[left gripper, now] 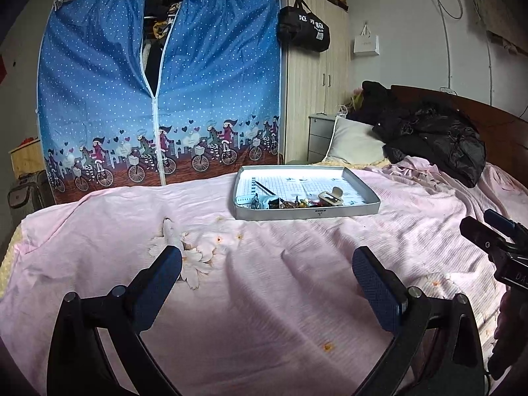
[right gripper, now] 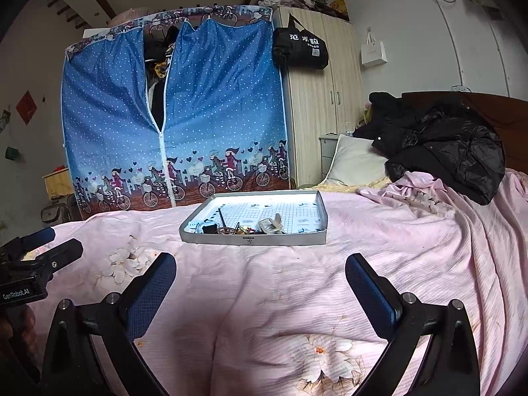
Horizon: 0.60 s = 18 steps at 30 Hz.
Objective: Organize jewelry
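Two tongs are ours here, one in each hand, and both hover over the bed (left gripper: 264,297) with nothing between their fingers. We see the left tongs (left gripper: 267,274) spread wide, blue pads facing each other across a patch of pink sheet; the right tongs (right gripper: 260,280) are spread just as wide in their own view. Each pair also shows at the edge of the other's view, the right one at the far right of the left camera, the left one at the far left of the right camera. Ahead of both, well apart from the fingertips, a shallow grey tray (left gripper: 307,213) lies flat on the sheet, lined with gridded paper. Along its near wall sits the jewelry (left gripper: 293,203), a small tangle of dark and reddish pieces that we cannot tell apart, with a pale clip (left gripper: 331,196) just to the right of it and a thin black stick (left gripper: 264,188) lying aslant farther back on the left. Behind the bed stands a blue cloth wardrobe (left gripper: 158,99), its zip half open, with a wooden cupboard (left gripper: 316,76) beside it. Black coats (left gripper: 432,138) are heaped near the headboard, next to a pillow (left gripper: 356,145).
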{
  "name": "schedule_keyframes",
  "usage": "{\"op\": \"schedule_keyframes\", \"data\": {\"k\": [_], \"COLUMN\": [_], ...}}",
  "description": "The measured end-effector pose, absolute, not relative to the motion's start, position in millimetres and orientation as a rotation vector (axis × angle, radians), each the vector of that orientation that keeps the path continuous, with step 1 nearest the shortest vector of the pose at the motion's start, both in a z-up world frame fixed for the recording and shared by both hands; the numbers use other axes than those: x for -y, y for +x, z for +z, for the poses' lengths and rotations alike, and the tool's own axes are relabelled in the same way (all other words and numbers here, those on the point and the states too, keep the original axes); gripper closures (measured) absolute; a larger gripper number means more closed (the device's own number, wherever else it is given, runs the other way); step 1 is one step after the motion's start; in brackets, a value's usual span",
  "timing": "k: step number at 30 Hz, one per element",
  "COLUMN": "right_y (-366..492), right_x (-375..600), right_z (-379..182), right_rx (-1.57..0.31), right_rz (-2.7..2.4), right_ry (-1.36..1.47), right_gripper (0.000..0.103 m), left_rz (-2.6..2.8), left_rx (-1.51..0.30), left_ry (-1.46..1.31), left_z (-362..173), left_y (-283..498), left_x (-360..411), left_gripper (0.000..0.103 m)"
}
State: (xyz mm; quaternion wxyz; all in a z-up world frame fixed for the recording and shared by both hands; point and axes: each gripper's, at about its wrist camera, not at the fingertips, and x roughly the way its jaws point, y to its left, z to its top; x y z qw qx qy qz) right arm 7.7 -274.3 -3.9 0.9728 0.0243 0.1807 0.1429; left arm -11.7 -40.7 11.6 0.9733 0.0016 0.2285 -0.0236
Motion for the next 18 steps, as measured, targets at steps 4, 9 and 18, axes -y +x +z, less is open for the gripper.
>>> {"op": "schedule_keyframes", "data": {"k": [4, 9, 18], "right_y": [8.3, 8.9, 7.5], "right_x": [278.0, 280.3, 279.2], "right_z": [-8.8, -10.8, -11.6], "right_rx": [-0.374, -0.382, -0.391], "right_rz": [0.278, 0.269, 0.279], "right_ry": [0.051, 0.053, 0.05], "right_gripper": [0.0, 0.0, 0.0], "left_rz": [-0.037, -0.034, -0.033], "left_rx": [-0.469, -0.47, -0.47], "left_ry": [0.004, 0.004, 0.0], "left_z": [8.9, 9.0, 9.2], "left_y": [-11.0, -10.9, -10.5], "left_x": [40.9, 40.9, 40.9], "left_gripper": [0.002, 0.002, 0.002]}}
